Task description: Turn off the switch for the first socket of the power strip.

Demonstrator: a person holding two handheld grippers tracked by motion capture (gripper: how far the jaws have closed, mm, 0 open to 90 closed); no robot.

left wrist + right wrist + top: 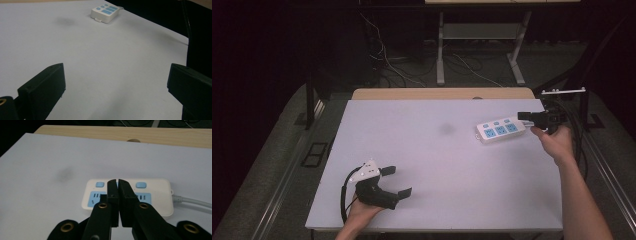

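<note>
at the lower left of the high view the left gripper [394, 181] rests low over the white table [437, 190], held by the person's left hand [362, 212]; its jaws stand wide apart with nothing between them, and in the left gripper view they frame bare tabletop at the bottom corners. a faint grey smudge [446, 128] marks the table near the middle of the frame.

farther off, at the right of the high view, the white power strip [501, 130] lies flat near the table's right edge, blue sockets and blue buttons facing up. the right gripper [527, 116] sits just beside its right end, in the person's right hand [557, 142]. in the right gripper view its jaws are pressed nearly together with only a thin slit and nothing held, poised over the strip's middle socket. the strip's white cable [192, 201] runs off the right edge of that view.

the strip looks like a rigid, light plastic box with smooth, likely slippery faces; gripping across its narrow width near the middle seems safest, since the stiff cable may tug it round.
</note>
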